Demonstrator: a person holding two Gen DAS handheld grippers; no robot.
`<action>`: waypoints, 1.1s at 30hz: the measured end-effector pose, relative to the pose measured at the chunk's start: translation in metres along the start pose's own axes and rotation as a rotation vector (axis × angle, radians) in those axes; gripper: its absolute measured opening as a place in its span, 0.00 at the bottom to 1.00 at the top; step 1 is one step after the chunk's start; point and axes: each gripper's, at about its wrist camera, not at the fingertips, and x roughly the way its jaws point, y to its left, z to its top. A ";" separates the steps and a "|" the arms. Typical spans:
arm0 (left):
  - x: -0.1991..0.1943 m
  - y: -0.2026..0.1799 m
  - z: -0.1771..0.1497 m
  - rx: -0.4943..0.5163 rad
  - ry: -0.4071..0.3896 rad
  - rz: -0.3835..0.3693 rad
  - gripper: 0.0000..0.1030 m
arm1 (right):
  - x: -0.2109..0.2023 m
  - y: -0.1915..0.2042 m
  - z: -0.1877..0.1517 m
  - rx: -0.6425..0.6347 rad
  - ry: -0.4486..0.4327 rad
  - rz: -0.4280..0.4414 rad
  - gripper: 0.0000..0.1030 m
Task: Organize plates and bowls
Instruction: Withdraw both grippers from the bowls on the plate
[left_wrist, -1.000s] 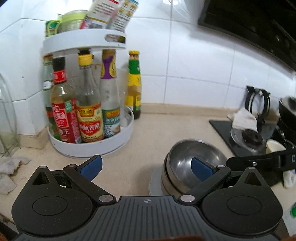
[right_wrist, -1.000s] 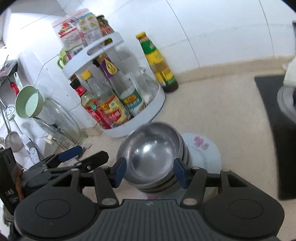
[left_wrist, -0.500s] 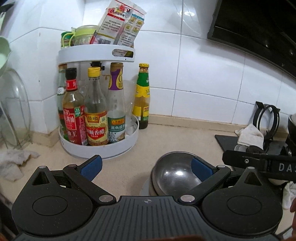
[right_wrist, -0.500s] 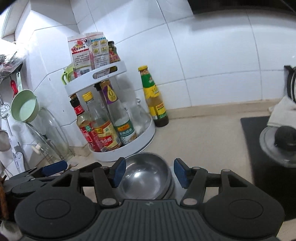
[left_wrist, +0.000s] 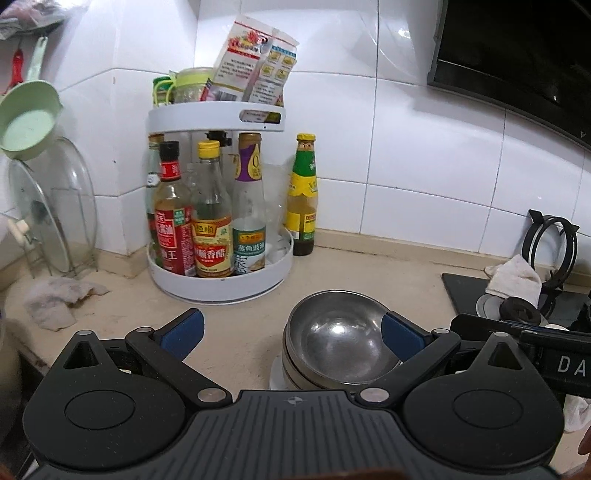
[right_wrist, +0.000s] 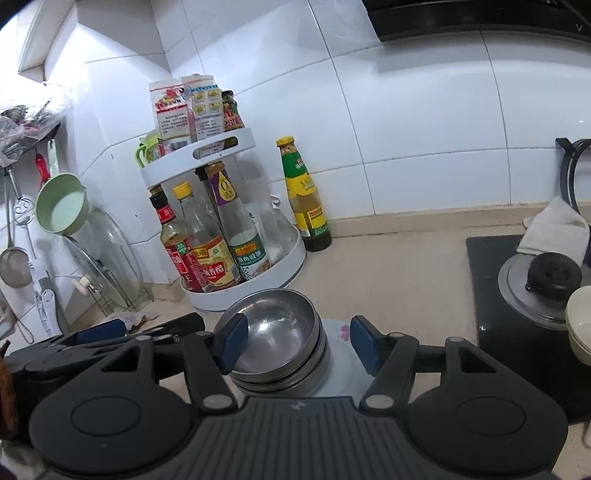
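rack: white two-tier round condiment rack (left_wrist: 221, 284) with sauce bottles, centre-left, behind the bowls
bowls: nested stainless steel bowls (right_wrist: 275, 341) on white floral plate (right_wrist: 341, 369), lower centre
left gripper (left_wrist: 291, 332): jaws wide apart, empty, bowls beside right finger
right gripper (right_wrist: 299, 341): jaws spread, straddling bowls, no contact

Place: a home kitchen is shown.
Walls: white glazed tiles (left_wrist: 424, 155) are seen behind a beige bench (right_wrist: 388, 273).
Condiments: a two-tier white rack (left_wrist: 218, 280) is filled with sauce and vinegar bottles; a green-labelled bottle (right_wrist: 304, 195) is stood beside it.
Cooking: a black hob (right_wrist: 491, 295) with a burner cap (right_wrist: 552, 273) is seen; the dark panel (left_wrist: 517, 55) above is possibly a range hood.
Utensils: a green ladle (right_wrist: 62, 212), a strainer (right_wrist: 14, 264) and a glass lid (left_wrist: 51, 206) are kept by the wall.
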 end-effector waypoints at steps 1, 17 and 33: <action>-0.003 -0.001 0.000 0.002 -0.005 0.004 1.00 | -0.002 -0.001 0.000 0.002 -0.002 0.005 0.57; -0.026 -0.017 -0.005 0.024 -0.057 0.081 1.00 | -0.020 -0.009 -0.002 0.005 -0.013 0.048 0.57; -0.029 -0.015 -0.010 0.006 -0.028 0.074 1.00 | -0.024 -0.012 -0.003 -0.011 0.003 0.062 0.57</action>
